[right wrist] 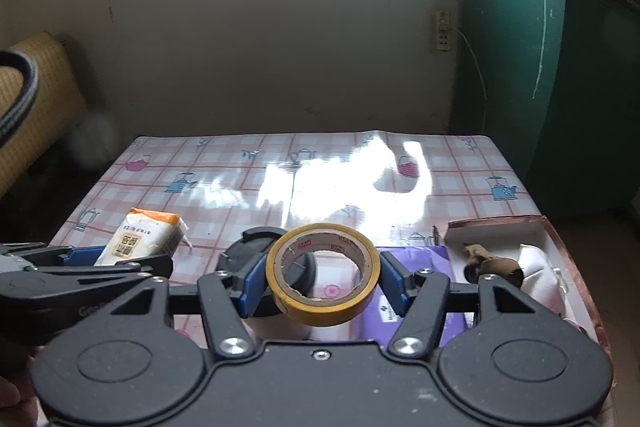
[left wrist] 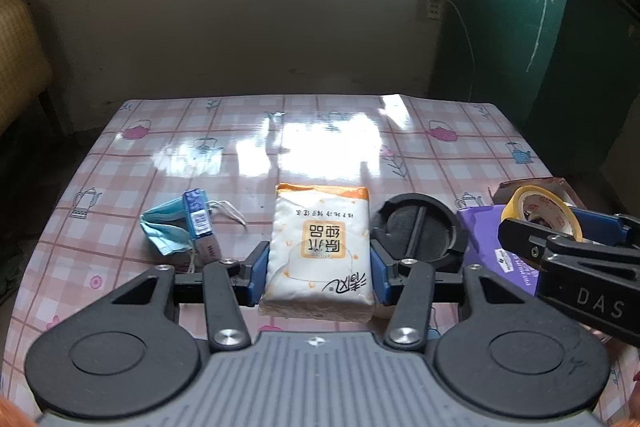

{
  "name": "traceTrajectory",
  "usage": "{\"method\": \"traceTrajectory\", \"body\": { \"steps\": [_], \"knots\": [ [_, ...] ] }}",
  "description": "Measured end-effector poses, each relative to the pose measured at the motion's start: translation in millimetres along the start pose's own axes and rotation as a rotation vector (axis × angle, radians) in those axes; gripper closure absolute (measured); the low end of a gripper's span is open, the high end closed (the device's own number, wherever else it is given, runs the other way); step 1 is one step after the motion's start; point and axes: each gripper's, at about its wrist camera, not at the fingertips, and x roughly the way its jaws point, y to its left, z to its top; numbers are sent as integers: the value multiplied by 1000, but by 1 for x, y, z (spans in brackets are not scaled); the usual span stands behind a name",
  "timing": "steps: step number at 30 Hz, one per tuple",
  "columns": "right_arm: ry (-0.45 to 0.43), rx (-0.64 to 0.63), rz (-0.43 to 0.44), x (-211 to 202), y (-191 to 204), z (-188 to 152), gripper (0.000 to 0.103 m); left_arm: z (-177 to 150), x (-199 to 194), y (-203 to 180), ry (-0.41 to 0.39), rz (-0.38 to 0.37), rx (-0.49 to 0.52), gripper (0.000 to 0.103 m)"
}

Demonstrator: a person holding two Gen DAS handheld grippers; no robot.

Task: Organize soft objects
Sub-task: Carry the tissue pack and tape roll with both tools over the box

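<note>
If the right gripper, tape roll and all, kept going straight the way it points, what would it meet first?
Probably the round black lid lying just beyond the tape roll held in the right gripper, then the checked tablecloth. Depth is hard to judge here.

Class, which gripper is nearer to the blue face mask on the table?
Left. The left gripper, clamping the tissue pack, is just right of the face mask; the right gripper holds tape further right.

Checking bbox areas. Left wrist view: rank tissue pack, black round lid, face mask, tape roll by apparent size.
1. tissue pack, nearest the camera, so inflated
2. black round lid
3. face mask and tape roll: too alike to rank
</note>
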Motion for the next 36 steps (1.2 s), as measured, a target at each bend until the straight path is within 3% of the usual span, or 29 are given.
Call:
{"method": "traceTrajectory", "body": {
  "steps": [36],
  "knots": [
    [12,53,-98,-6,-93,-17,31,-5,7,-85,19,-126,142,51]
  ]
}}
